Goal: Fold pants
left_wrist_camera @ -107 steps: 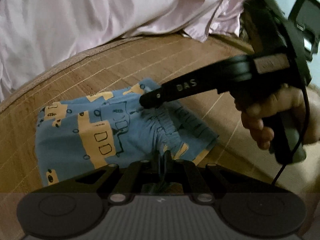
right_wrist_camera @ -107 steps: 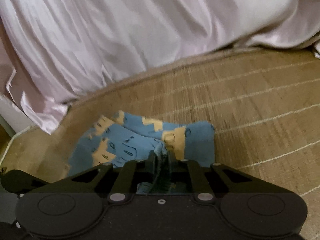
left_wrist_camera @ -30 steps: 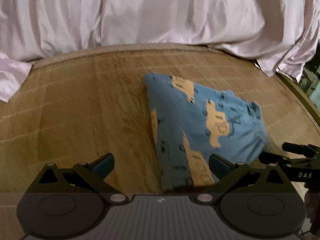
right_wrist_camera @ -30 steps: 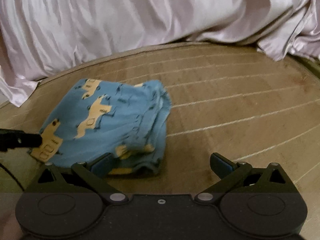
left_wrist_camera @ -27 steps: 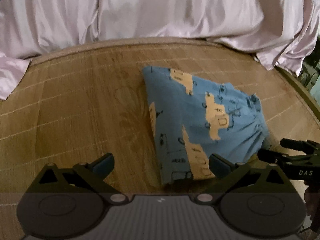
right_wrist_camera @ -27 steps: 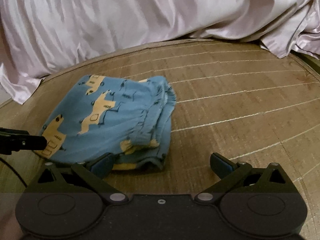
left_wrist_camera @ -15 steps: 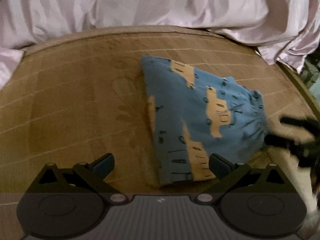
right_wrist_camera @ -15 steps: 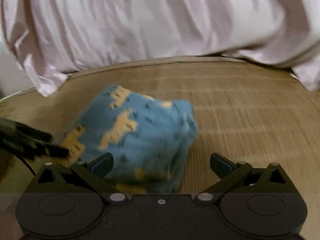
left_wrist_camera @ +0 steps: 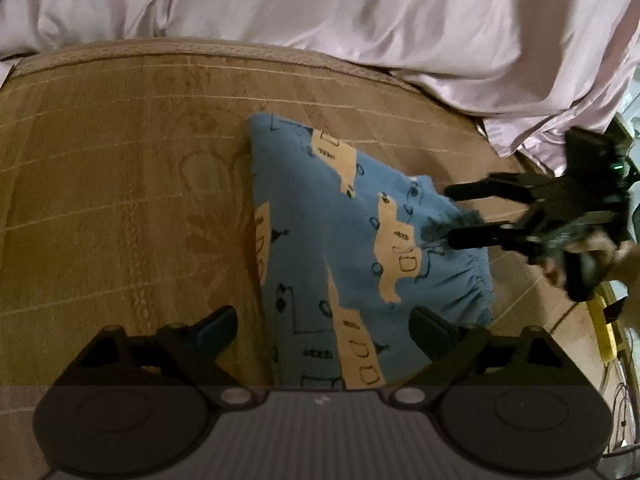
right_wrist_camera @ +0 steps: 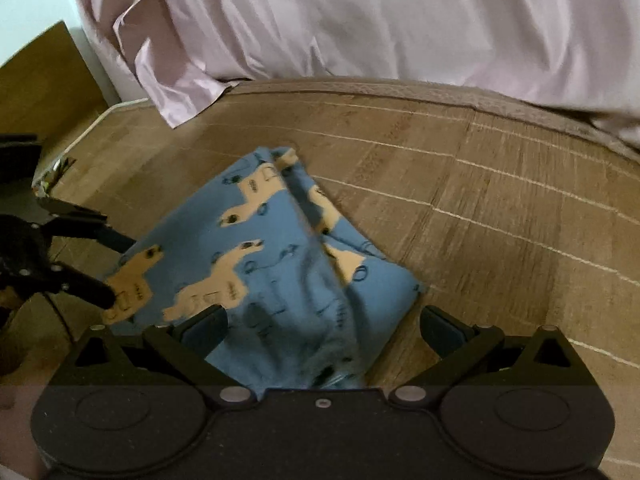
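Blue pants [left_wrist_camera: 344, 248], soft knit with tan vehicle prints, lie folded in a rough wedge on the woven mat [left_wrist_camera: 120, 200], gathered waistband at 3 o'clock. Left gripper [left_wrist_camera: 322, 322] spread wide over the near edge. Right gripper [right_wrist_camera: 322, 322] likewise agape. Glossy lilac sheet [left_wrist_camera: 320, 4] bunched at 12 o'clock.

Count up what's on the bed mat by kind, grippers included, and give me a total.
Folded blue pants: 1
Handheld grippers, the left gripper and the right gripper, both open: 2
Pink satin sheet along the far edge: 1
Woven mat: 1
Total: 5
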A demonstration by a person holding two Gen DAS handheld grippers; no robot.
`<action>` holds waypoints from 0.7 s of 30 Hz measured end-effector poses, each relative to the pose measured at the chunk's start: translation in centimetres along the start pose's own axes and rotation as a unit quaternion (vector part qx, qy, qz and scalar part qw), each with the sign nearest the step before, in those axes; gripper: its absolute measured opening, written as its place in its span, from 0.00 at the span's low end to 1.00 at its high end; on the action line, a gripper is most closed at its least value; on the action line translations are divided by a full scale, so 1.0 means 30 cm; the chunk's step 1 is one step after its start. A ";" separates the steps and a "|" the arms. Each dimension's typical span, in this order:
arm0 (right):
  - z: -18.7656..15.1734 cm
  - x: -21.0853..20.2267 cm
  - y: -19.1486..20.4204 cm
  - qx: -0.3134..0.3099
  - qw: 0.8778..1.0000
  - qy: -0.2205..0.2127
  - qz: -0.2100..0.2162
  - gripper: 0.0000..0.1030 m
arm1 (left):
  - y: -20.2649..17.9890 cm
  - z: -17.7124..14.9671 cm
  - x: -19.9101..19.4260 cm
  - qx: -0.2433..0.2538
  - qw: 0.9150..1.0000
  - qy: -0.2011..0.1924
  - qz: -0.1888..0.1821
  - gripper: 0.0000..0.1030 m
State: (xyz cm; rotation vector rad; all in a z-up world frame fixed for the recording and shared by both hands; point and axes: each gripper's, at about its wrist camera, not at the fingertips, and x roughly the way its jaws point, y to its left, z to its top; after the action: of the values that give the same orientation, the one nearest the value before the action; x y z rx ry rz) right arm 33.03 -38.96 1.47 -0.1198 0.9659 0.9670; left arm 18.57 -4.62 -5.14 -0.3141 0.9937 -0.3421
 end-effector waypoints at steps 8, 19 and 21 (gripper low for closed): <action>-0.001 0.028 -0.068 0.060 0.996 -0.026 0.053 0.98 | 0.024 -0.011 0.015 0.002 1.000 0.003 -0.021 0.69; 0.041 0.017 -0.016 0.077 0.996 0.017 -0.048 0.62 | 0.005 -0.014 0.019 0.027 0.999 0.010 0.019 0.44; 0.043 0.030 0.023 0.069 0.994 0.024 -0.078 0.58 | -0.014 -0.009 0.025 0.043 0.998 0.017 0.033 0.43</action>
State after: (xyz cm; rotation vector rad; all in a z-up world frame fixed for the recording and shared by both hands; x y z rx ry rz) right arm 33.53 -37.35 1.78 -0.1013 1.0482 0.7550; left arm 18.66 -5.34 -5.68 -0.1976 1.0182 -0.3300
